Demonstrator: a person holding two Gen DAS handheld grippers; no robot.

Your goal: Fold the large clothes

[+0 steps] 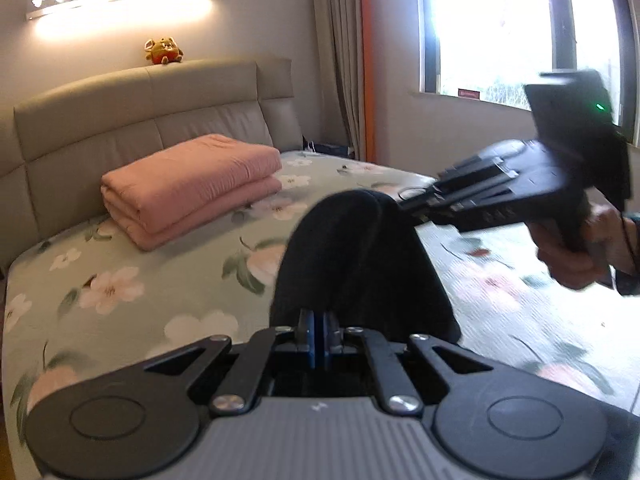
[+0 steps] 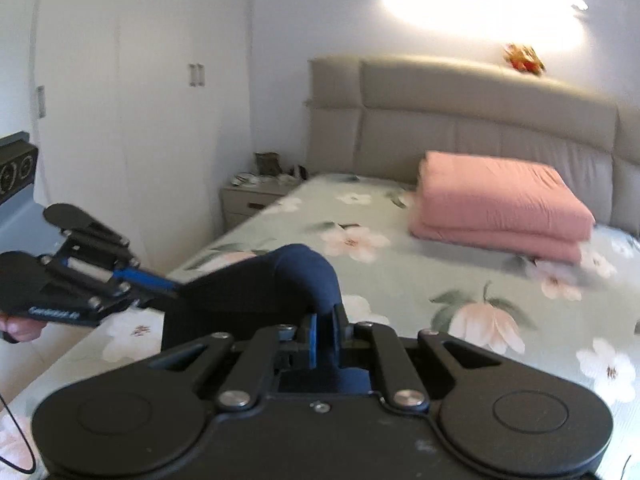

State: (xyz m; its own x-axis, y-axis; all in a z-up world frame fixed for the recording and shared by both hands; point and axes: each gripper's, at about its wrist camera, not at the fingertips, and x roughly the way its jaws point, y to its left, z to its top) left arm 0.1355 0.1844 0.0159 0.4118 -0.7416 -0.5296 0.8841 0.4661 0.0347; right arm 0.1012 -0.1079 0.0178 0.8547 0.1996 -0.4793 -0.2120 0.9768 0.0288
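A padded beige headboard (image 1: 140, 120) curved behind the bed, a small plush toy (image 1: 163, 51) perched on its top edge. Below it a thick pink quilt (image 1: 192, 188), folded into a soft slab, lay on the floral sheet (image 1: 120, 280). Nearer, the dark navy garment (image 1: 360, 256) hung raised above the sheet, humped between both claws. The left gripper (image 1: 319, 340) was pinched tight on one edge; the right gripper (image 2: 325, 336) was clamped on another. A bright window (image 1: 500, 28) stood at the far right.
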